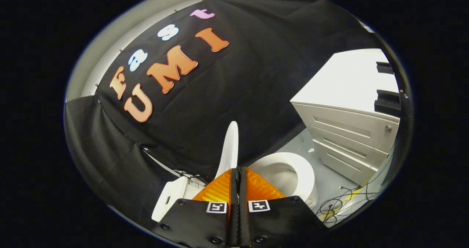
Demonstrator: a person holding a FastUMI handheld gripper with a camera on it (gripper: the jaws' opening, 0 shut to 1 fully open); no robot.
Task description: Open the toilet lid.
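Observation:
The white toilet lid stands raised and nearly upright, seen edge-on, rising just beyond my fingertips and slightly left of them. To its right the white seat ring and open bowl lie uncovered. The white tank sits left of the lid, against the black cloth wall. My gripper is shut, its two fingers pressed together with no gap. The lid's lower edge passes behind the left finger, so I cannot tell whether it touches the tips.
A white cabinet with three drawers stands to the right of the toilet. Loose black and yellow cables lie on the grey floor between toilet and cabinet. Black cloth walls close in behind and to the left.

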